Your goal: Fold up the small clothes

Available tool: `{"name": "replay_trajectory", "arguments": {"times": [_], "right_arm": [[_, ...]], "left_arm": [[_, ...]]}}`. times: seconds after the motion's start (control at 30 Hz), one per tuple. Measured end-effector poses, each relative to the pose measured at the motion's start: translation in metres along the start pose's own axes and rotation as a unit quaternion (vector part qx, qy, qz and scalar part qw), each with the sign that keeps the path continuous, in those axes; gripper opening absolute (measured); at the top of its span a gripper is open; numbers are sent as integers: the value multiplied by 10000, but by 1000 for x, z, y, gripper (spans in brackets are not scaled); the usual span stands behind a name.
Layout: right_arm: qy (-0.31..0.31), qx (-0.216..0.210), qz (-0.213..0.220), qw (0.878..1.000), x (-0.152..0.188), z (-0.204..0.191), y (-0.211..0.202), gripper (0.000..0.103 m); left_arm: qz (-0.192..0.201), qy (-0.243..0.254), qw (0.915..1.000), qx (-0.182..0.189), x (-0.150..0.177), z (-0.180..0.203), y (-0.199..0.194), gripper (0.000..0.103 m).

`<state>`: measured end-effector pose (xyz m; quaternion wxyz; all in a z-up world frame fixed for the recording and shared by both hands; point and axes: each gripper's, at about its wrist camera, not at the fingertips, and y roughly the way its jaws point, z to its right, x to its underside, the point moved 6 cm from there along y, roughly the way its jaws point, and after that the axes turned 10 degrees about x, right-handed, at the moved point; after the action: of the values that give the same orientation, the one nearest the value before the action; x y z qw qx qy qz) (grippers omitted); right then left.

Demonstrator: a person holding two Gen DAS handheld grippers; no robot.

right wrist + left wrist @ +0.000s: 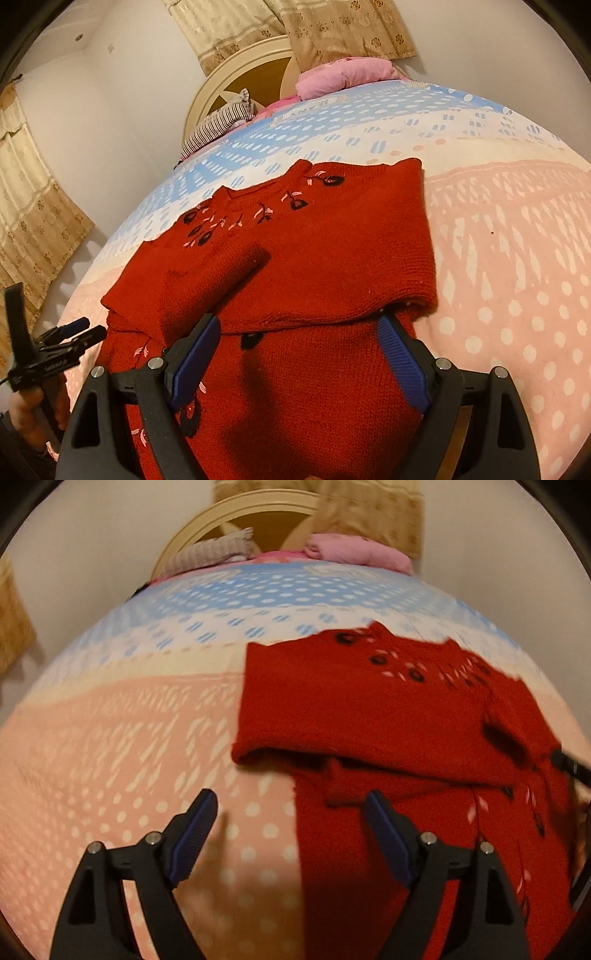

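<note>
Lying across the pink-and-blue dotted bedspread [498,258], the red knitted sweater with dark embroidered flowers [332,251] fills the frame's centre, partly folded. The right gripper [299,332] hovers over its lower half, jaws spread wide. The left gripper [290,808] is likewise agape, holding nothing.

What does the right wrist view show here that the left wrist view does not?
Only the right wrist view shows the left gripper from outside, beside the sweater's edge, and the embroidered flowers sharply. Only the left wrist view shows the bare pink bedspread ahead of the left gripper, whose jaws are open. Both show the partly folded red sweater, the pink pillow, the striped cloth and the headboard.
</note>
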<state>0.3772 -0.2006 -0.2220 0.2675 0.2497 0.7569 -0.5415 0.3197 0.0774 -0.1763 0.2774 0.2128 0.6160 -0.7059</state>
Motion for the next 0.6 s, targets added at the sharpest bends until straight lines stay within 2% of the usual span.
{"name": "replay_trajectory", "arguments": {"times": [0.07, 0.1, 0.17, 0.23, 0.3, 0.43, 0.47, 0.5, 0.6], "right_arm": [[-30, 40, -11, 10000, 0, -1, 1, 88], [-33, 43, -16, 10000, 1, -1, 1, 88], [-14, 22, -41, 10000, 1, 0, 2, 88], [5, 14, -46, 10000, 1, 1, 2, 88], [-10, 37, -55, 10000, 1, 0, 2, 88], [-204, 402, -17, 9990, -4, -6, -4, 87], [-323, 691, 43, 9971, -9, -11, -9, 87], [-423, 799, 94, 9959, -12, -18, -13, 87], [-876, 721, 114, 9935, -24, -58, -21, 87]], "left_arm": [[142, -305, 9988, 347, -6, -5, 3, 85], [169, -413, 9982, 409, -9, -7, 7, 85], [58, -421, 9989, 203, -9, -9, 16, 85], [-116, -343, 9993, -38, -5, -13, 27, 89], [-70, -510, 9987, -58, -3, -17, 28, 96], [42, -670, 9977, -2, 3, -26, 23, 96], [45, -723, 9974, 33, 4, -27, 24, 96], [40, -760, 9971, 62, 3, -29, 24, 97], [4, -820, 9966, 73, 4, -30, 25, 100]]}}
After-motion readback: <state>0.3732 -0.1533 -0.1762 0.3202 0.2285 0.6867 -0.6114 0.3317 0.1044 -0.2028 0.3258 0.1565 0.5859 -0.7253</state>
